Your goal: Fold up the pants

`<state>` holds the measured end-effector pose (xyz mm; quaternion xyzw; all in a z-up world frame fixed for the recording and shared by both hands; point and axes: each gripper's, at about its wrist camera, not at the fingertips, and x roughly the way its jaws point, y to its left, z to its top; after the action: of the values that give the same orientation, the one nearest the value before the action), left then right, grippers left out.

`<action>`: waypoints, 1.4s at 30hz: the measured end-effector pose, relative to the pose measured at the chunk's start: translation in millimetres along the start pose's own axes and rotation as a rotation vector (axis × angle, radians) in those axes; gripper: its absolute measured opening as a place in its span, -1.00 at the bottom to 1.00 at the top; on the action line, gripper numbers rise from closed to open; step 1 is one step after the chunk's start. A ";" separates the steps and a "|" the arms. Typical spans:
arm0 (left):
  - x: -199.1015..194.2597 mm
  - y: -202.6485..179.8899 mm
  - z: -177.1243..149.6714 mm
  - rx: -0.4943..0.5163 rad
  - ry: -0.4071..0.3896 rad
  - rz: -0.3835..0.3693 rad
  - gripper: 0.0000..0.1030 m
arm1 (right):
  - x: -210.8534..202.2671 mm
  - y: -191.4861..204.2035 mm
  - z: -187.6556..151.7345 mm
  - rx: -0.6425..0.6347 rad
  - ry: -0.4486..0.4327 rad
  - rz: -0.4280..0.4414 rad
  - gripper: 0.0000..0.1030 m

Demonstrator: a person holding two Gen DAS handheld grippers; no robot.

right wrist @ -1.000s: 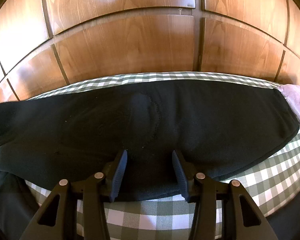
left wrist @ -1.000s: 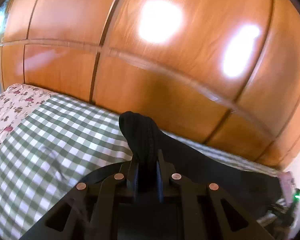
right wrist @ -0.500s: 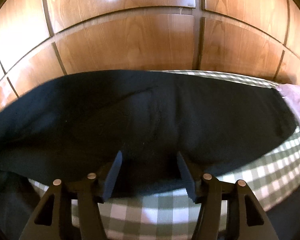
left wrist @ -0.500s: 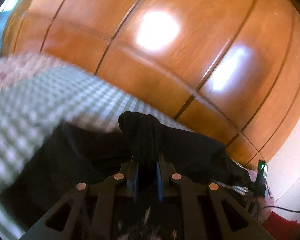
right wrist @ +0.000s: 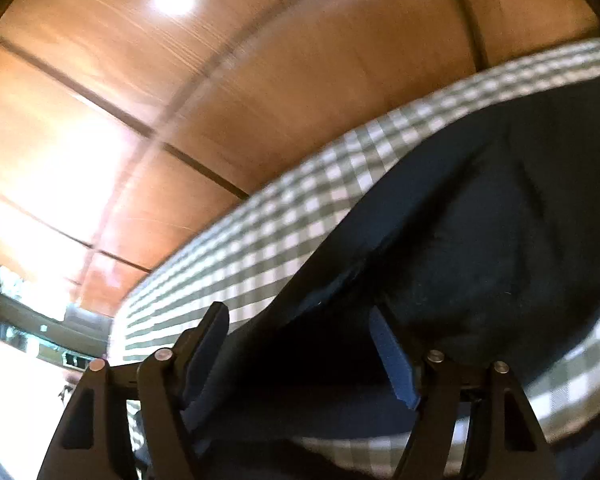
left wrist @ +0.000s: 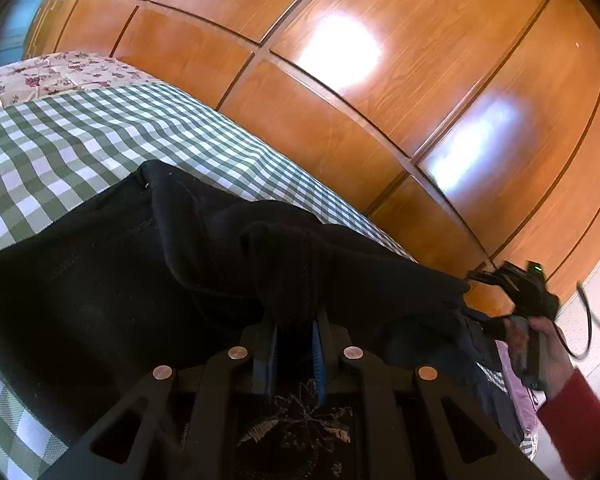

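While the black pants [left wrist: 100, 280] lie spread over the green-checked bedspread [left wrist: 80, 132], the left gripper [left wrist: 294, 344] has its fingers clenched on a bunched ridge of the fabric. Beyond stand glossy wooden wardrobe panels [left wrist: 380, 120]; a floral cover [left wrist: 40, 76] lies at the far left. The right gripper [right wrist: 300, 344] hovers with fingers released and wide apart over the pants' edge, its view blurred. A red-sleeved hand [left wrist: 540, 344] holding that tool shows at right.
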<state>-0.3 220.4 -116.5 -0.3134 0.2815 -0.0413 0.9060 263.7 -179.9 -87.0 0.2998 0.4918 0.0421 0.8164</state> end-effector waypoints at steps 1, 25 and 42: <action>-1.4 -1.0 0.5 0.001 -0.002 -0.001 -0.73 | 8.1 -1.5 4.4 0.011 0.016 -0.028 0.21; -61.1 44.5 70.1 -0.151 -0.271 -0.060 -0.73 | -147.6 26.7 -220.9 -0.503 -0.196 0.270 -0.69; -87.6 96.1 -13.8 -0.550 -0.112 -0.229 0.63 | -91.9 -22.4 -252.9 -0.369 -0.031 0.202 -0.23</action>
<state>-90.8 311.8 -139.8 -0.5786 0.1946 -0.0482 0.7906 2.1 -118.3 -112.4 0.1938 0.4305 0.2086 0.8565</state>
